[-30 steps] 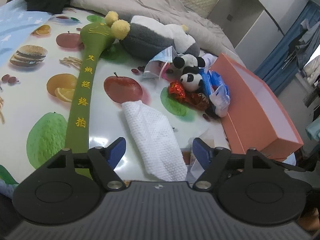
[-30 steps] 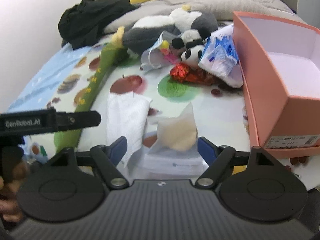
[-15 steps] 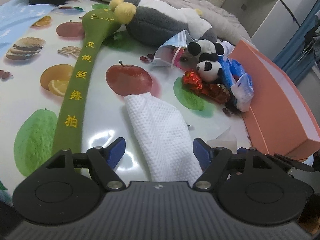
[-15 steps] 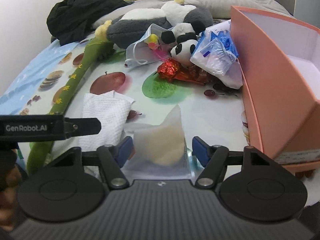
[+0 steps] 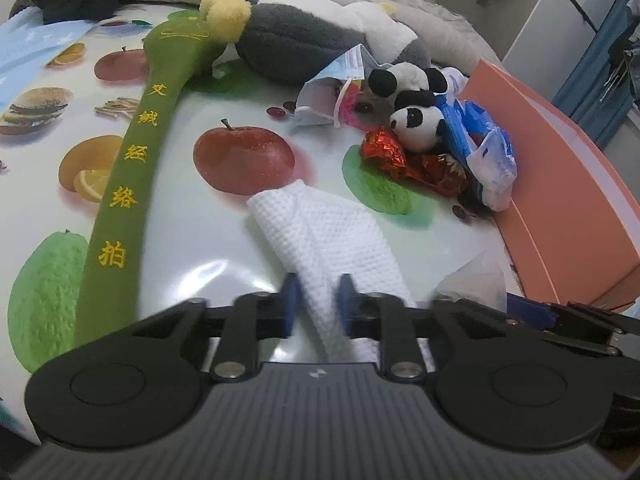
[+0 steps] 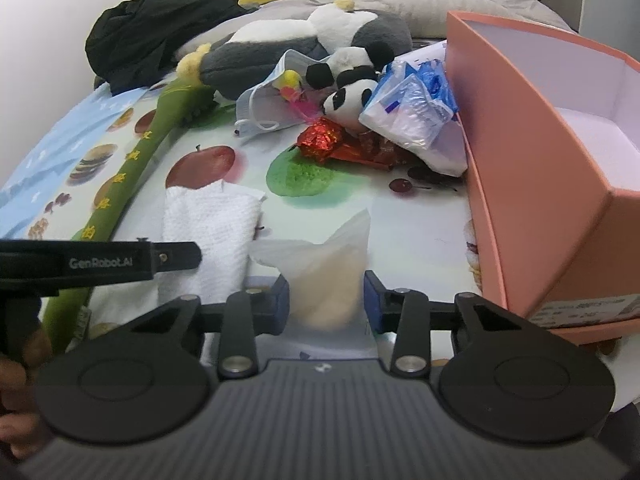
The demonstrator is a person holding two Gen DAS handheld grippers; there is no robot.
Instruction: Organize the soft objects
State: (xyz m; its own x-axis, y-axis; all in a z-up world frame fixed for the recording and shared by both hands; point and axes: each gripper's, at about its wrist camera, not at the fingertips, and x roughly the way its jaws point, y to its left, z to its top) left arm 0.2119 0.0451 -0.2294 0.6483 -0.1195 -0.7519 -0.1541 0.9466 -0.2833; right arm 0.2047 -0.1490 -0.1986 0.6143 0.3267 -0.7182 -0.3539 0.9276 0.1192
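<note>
The left gripper [image 5: 316, 300] was closing on the white cloth [image 5: 332, 236], its pads already pinching a raised fold of it; the cloth lay on the fruit-print sheet [image 5: 240, 92] in front of the pink box [image 5: 560, 200], to the box's left. The right gripper [image 6: 325, 304] was closing too — the tissue [image 6: 328, 268], sticking up from its pack just right of the cloth, stood between the blue pads, though contact could not be confirmed. Behind the cloth lay the green plush stick [image 5: 132, 184] and panda [image 5: 416, 120] — untouched.
</note>
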